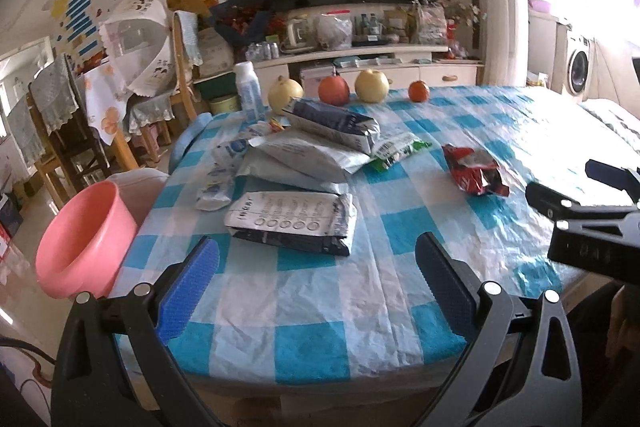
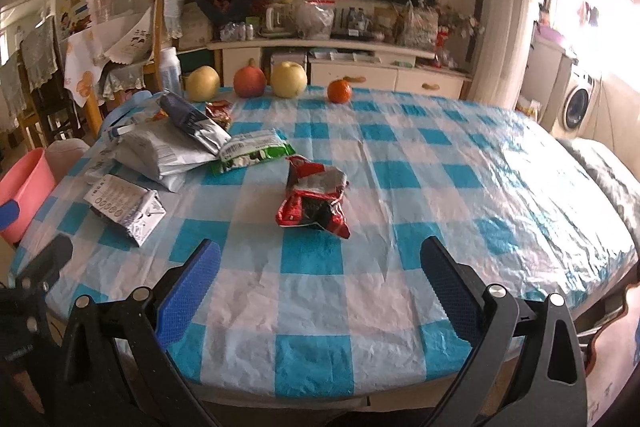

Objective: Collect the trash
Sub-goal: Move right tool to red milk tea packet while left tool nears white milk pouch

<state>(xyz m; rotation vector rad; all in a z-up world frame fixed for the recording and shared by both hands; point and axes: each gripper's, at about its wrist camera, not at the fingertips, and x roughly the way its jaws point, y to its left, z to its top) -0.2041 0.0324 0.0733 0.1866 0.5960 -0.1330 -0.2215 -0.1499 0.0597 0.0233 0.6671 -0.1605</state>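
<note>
Empty wrappers lie on the blue checked tablecloth (image 1: 304,307). A flat silver and dark pouch (image 1: 292,223) lies just beyond my open left gripper (image 1: 316,259), whose blue pads hold nothing. Behind it is a pile of grey and silver bags (image 1: 316,151) with a green packet (image 1: 400,147). A crumpled red wrapper (image 2: 314,197) lies ahead of my open, empty right gripper (image 2: 320,263). The same red wrapper (image 1: 476,171) shows in the left wrist view, with the right gripper (image 1: 560,195) at the right edge. A pink bin (image 1: 84,239) stands by the table's left edge.
Two pears, a pomegranate (image 1: 334,89) and an orange (image 1: 418,91) line the far table edge beside a white bottle (image 1: 248,89). Chairs (image 1: 60,131) stand to the left. A TV cabinet (image 1: 360,63) is behind, a washing machine (image 2: 576,103) at the right.
</note>
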